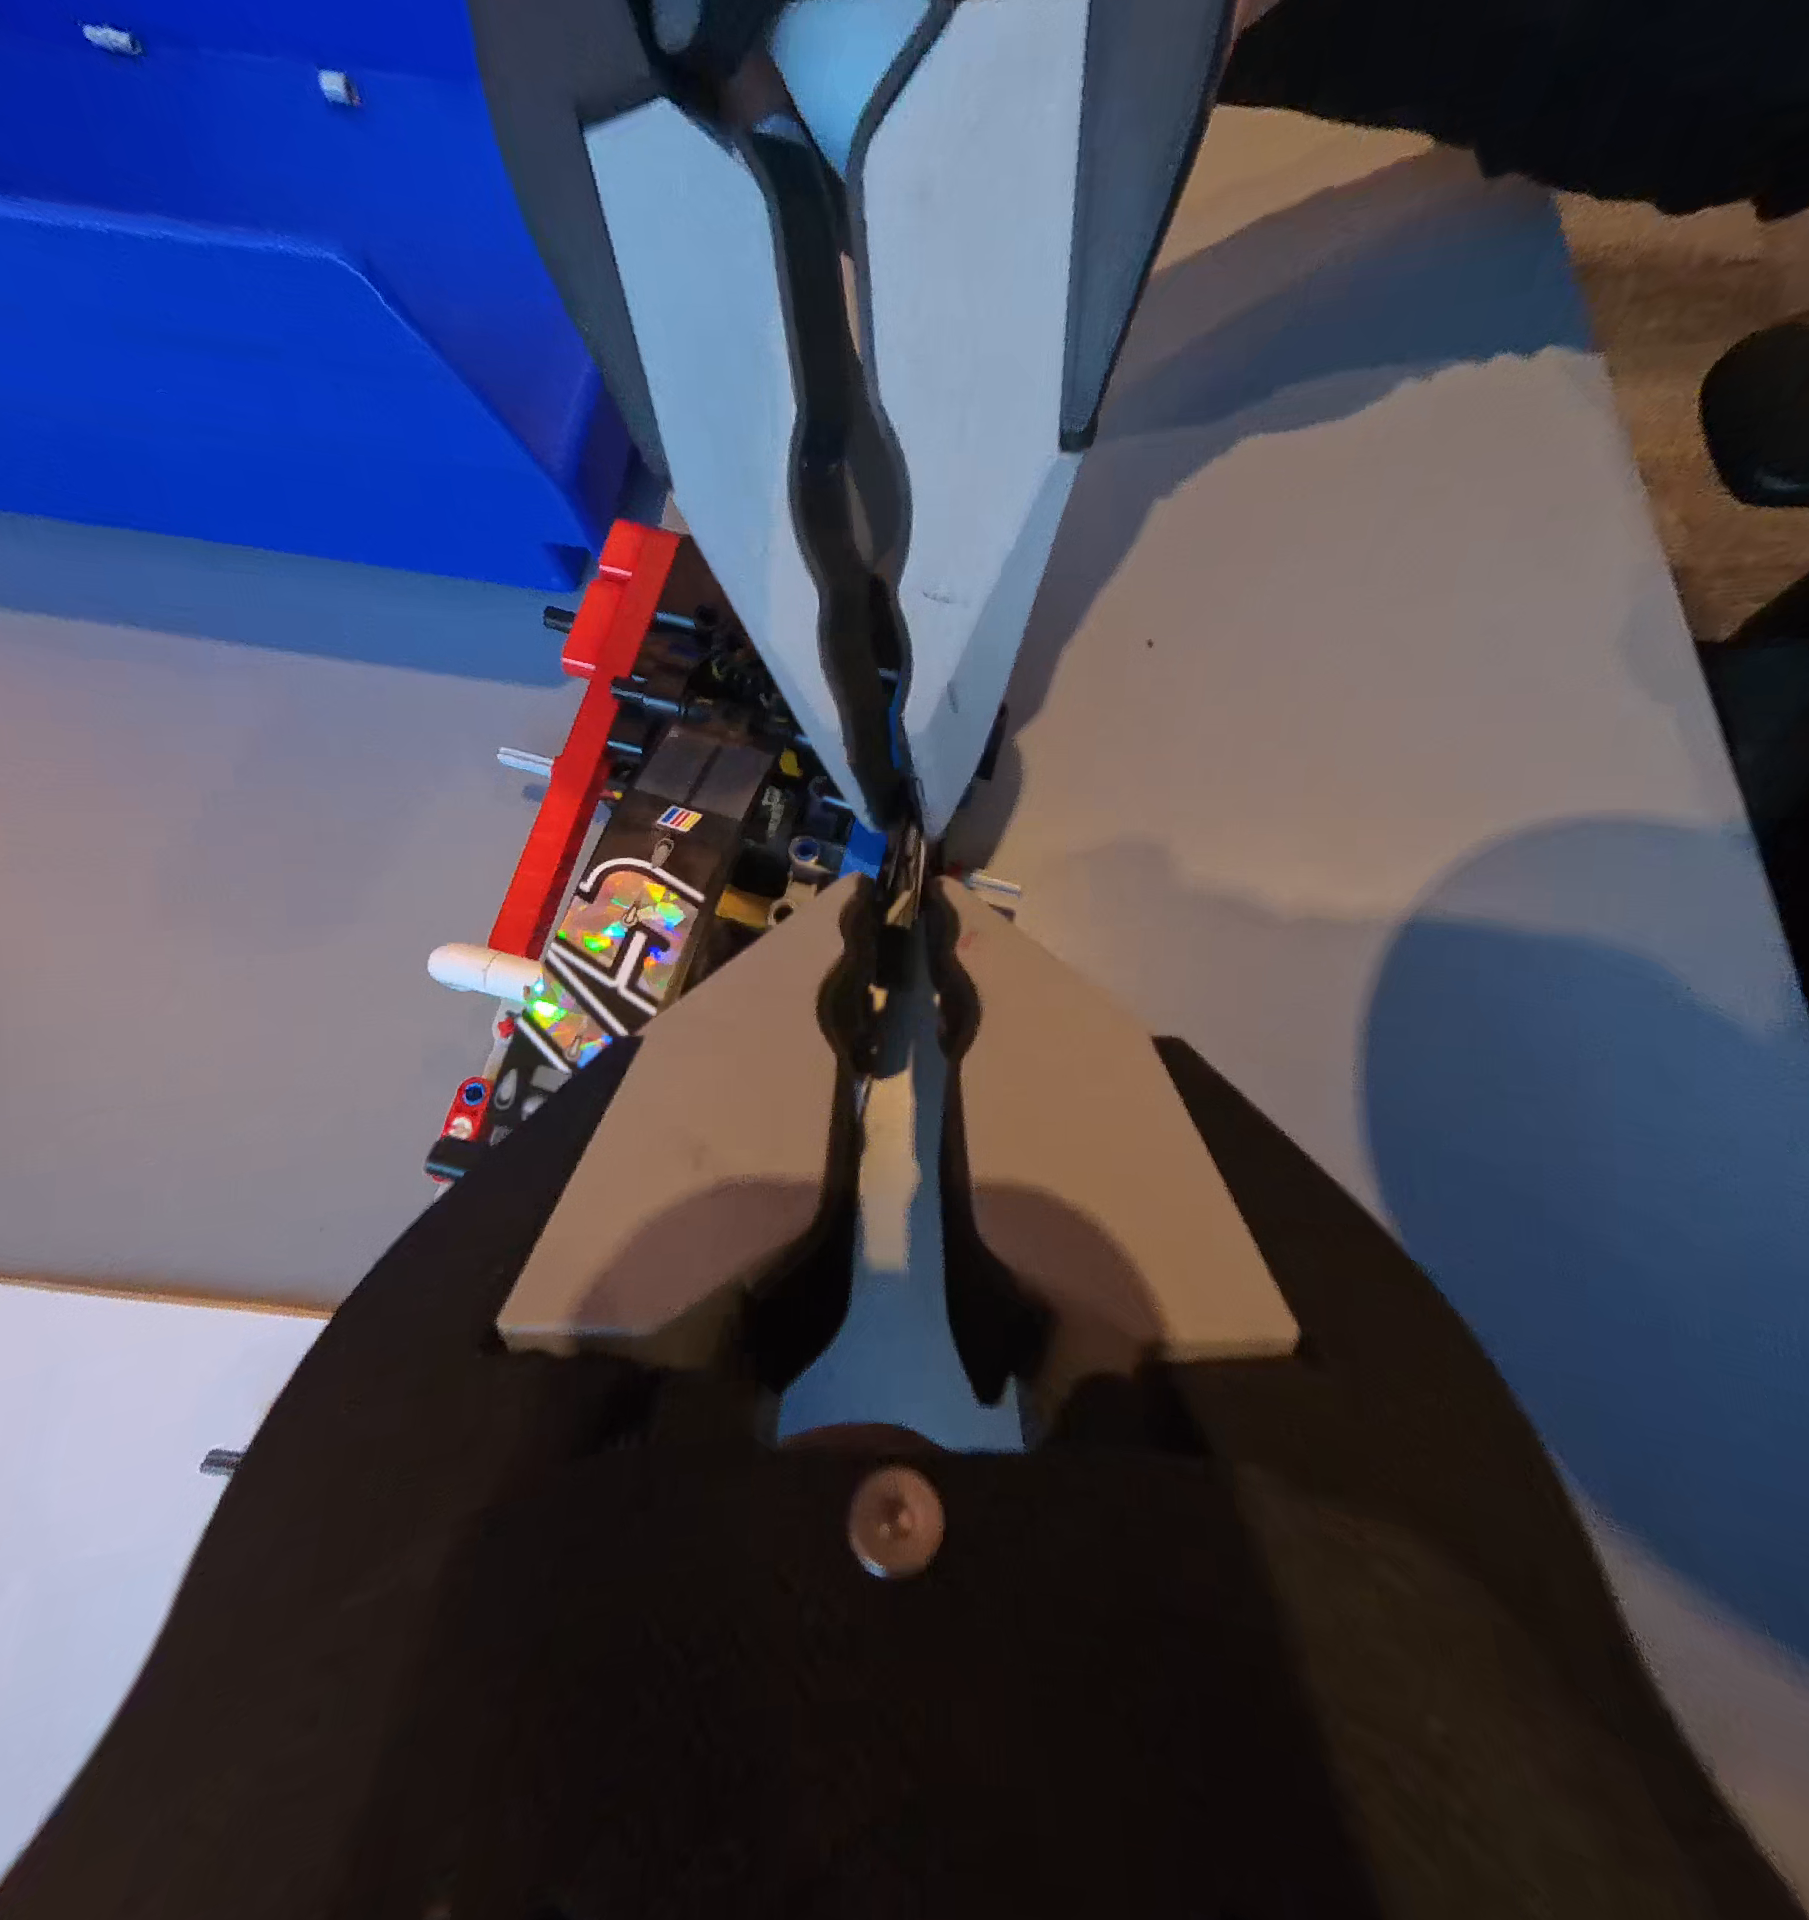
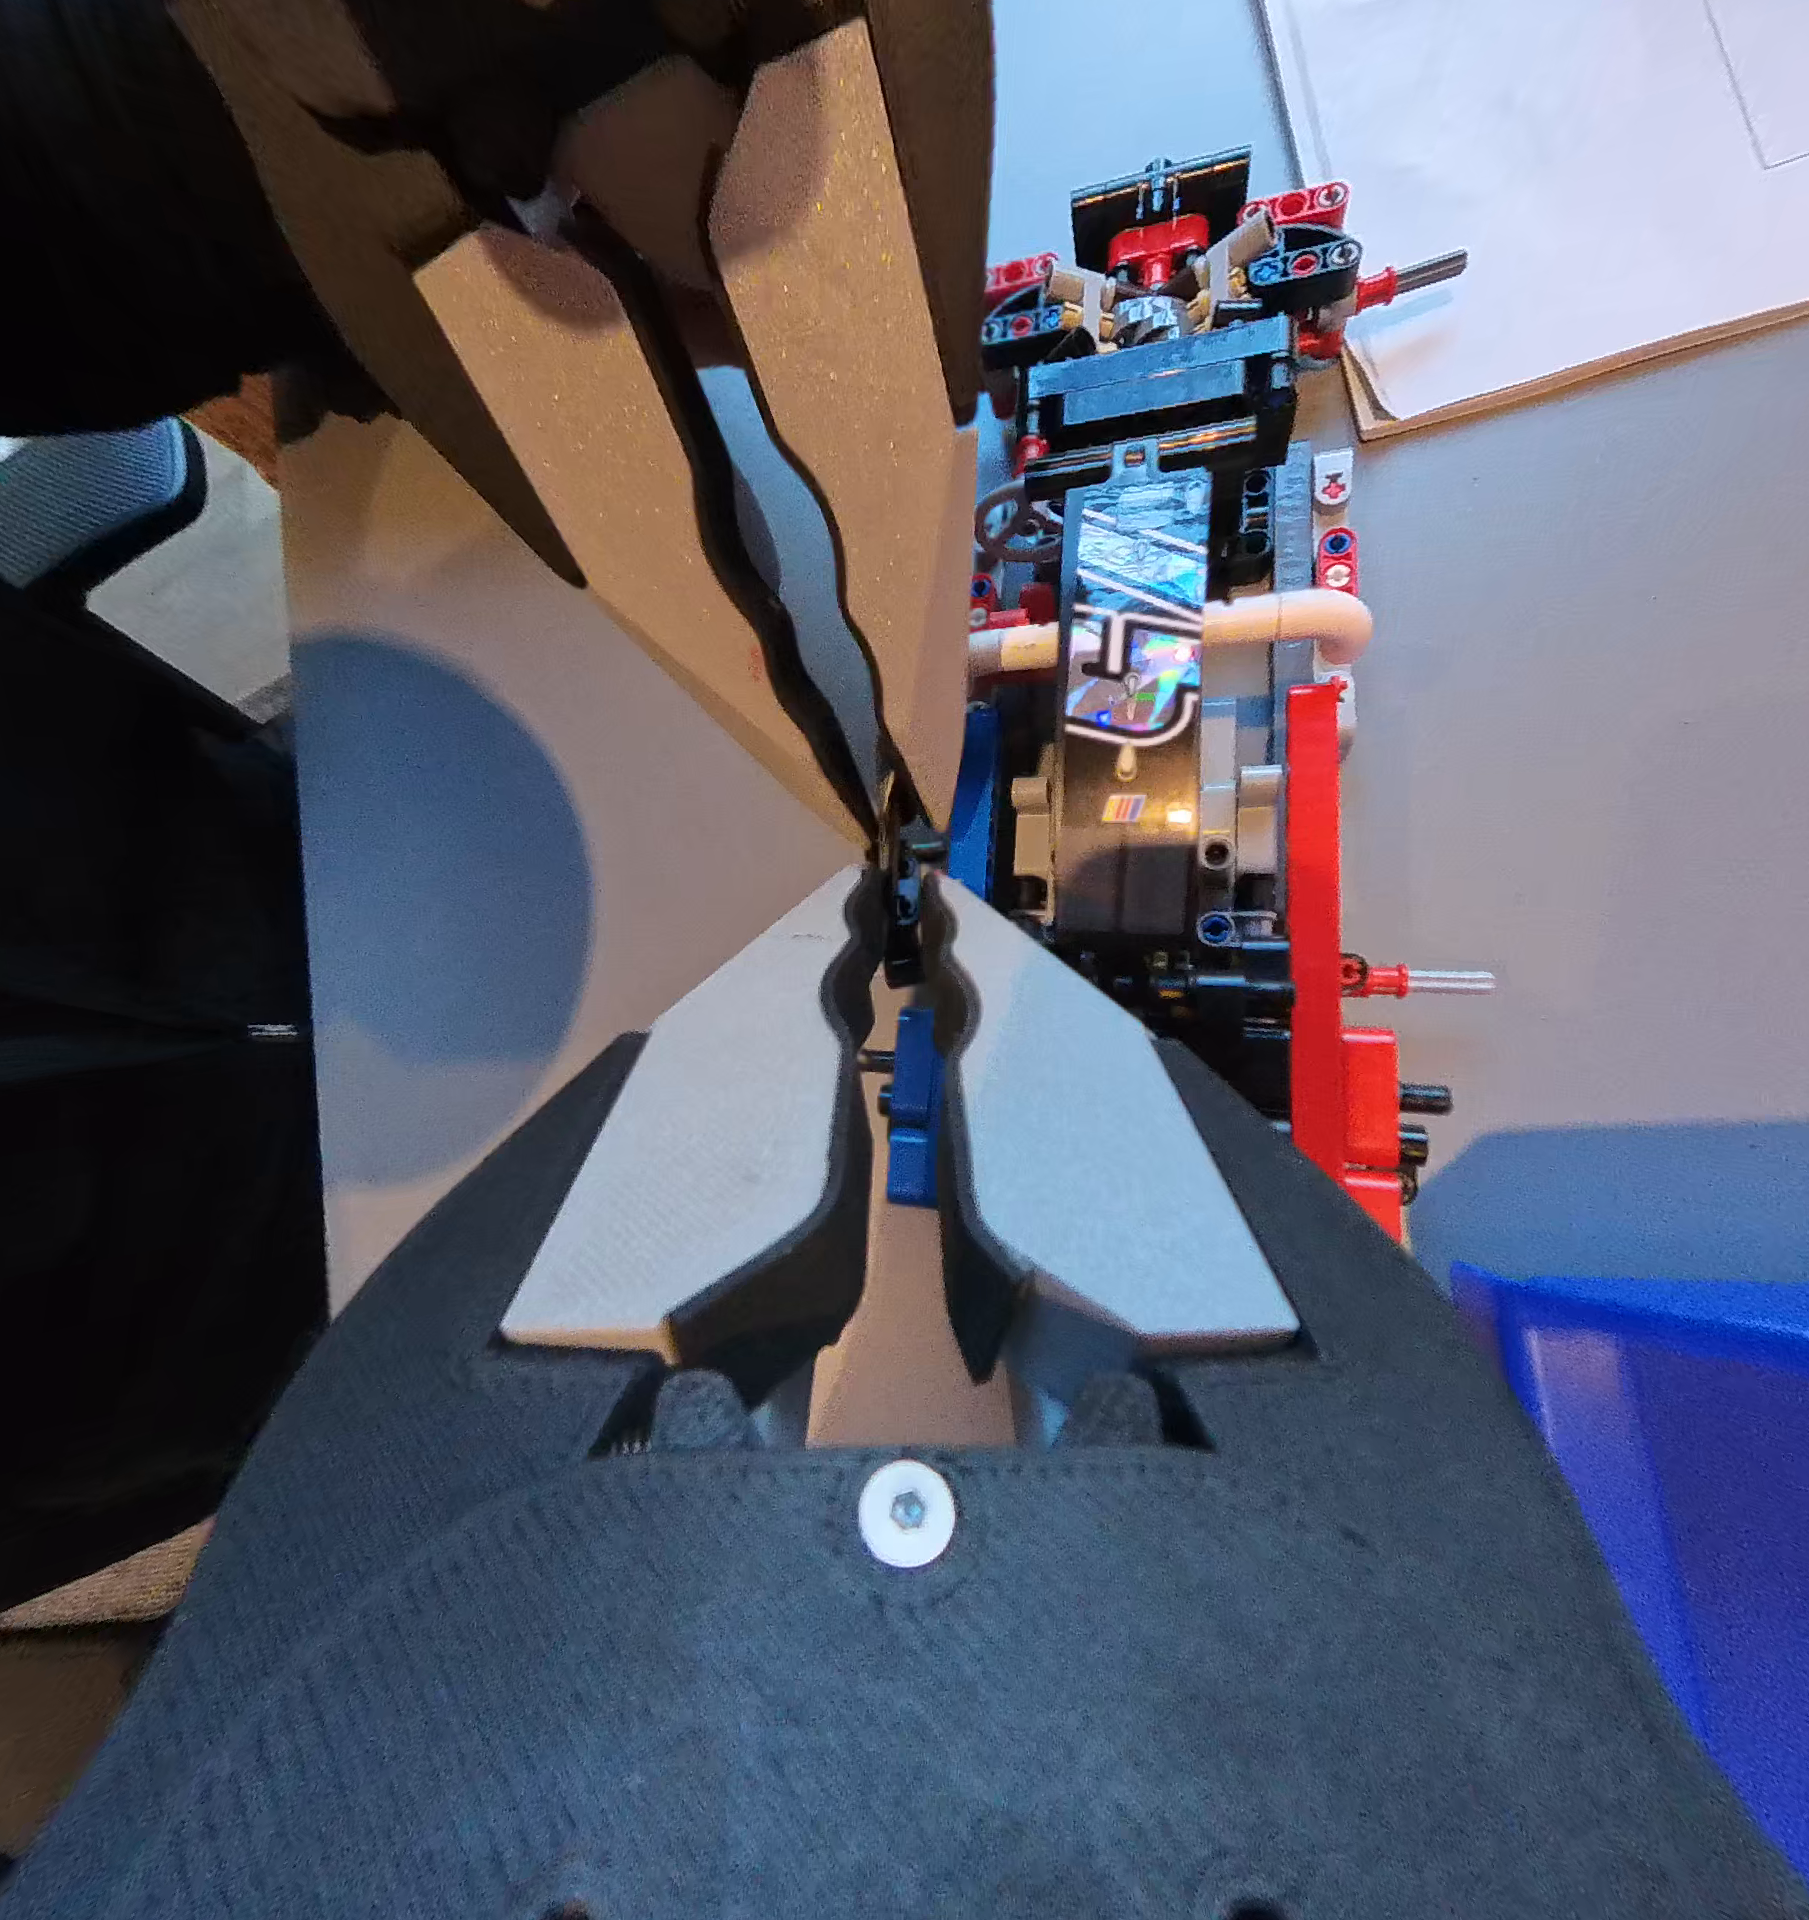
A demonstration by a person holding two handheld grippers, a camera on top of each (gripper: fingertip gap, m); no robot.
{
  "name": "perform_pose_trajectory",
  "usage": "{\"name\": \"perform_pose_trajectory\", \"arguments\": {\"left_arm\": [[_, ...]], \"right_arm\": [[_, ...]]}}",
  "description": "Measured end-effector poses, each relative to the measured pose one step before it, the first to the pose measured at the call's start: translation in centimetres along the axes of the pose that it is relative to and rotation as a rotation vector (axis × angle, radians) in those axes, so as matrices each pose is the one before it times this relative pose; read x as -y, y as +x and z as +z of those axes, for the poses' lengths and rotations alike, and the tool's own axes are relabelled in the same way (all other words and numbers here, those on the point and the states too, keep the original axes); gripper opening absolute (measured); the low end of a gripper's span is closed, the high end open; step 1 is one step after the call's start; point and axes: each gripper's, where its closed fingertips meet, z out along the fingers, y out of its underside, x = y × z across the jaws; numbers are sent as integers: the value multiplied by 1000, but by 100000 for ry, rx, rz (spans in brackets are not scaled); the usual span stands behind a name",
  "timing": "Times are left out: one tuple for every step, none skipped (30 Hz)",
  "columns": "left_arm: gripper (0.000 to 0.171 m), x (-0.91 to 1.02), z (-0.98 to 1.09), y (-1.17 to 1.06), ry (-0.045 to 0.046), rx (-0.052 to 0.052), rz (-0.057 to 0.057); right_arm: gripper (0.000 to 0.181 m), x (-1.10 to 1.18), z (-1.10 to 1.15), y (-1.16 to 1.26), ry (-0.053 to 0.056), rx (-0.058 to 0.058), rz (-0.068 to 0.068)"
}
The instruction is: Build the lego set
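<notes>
The part-built lego car [image 2: 1139,675] lies on the grey table, with a red side beam [image 2: 1315,883], a blue side beam [image 2: 910,1122] and a black panel with a shiny sticker; it also shows in the left wrist view [image 1: 630,925]. My two grippers meet tip to tip beside the car's blue side. My right gripper [image 2: 900,894] is shut on a small black piece [image 2: 902,930]. My left gripper [image 1: 900,904] is shut on the same black piece [image 1: 905,883] from the opposite end. Each gripper hides part of the piece and the car beneath.
A blue bin [image 1: 204,312] stands by the car's red side; it also shows in the right wrist view [image 2: 1710,1507]. A white sheet [image 2: 1554,156] lies past the car's far end. The table edge [image 1: 1648,520] and a dark chair [image 1: 1783,416] are close by. The grippers are tip to tip, or close to it.
</notes>
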Motion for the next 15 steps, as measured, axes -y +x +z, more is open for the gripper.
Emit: {"name": "perform_pose_trajectory", "arguments": {"left_arm": [[5, -104, 92, 54, -323, 174, 746], [5, -21, 13, 28, 142, 817, 1540], [5, 0, -29, -1, 298, 1136, 1928], [5, 5, -40, 8, 80, 754, 1470], [5, 21, -23, 25, -247, 86, 575], [5, 0, 5, -2, -666, -114, 241], [5, -66, 33, -1, -1170, -344, 130], [10, -104, 92, 31, -1377, -738, 177], [11, -126, 113, -15, -1275, -296, 482], [8, -49, 101, 144, -443, -1029, 906], [8, -85, 100, 17, -843, 99, 1250], [5, -87, 64, -15, -880, 717, 1412], [5, -24, 12, 45, -335, 510, 2057], [4, 70, -50, 47, 79, 304, 1973], [4, 39, -40, 60, -400, 115, 1815]], "right_arm": [[3, -25, 38, 32, -2, -1258, -873], [3, -25, 28, -30, 425, -823, -545], [3, 2, 13, -24, 898, -812, -426], [3, 7, 13, -28, 1067, -664, -494], [3, 6, -4, -31, 1055, -557, -707], [3, 15, -4, -9, 1023, -730, -996], [3, 15, -5, 18, 1146, -1066, -1296], [4, 24, -12, 40, 1357, -1320, -1535], [3, 14, -12, 31, 1516, -1404, -1495], [3, -11, 30, 3, 1412, -1183, -1397], [4, -45, 43, 5, 1406, -1287, -1296], [4, -41, 35, 22, 1340, -1413, -885], [4, -51, 25, -35, 1318, -1265, -961], [4, -54, -22, -114, 1536, -1223, -1702], [4, -112, -109, -148, 1207, -1486, -2653]]}}
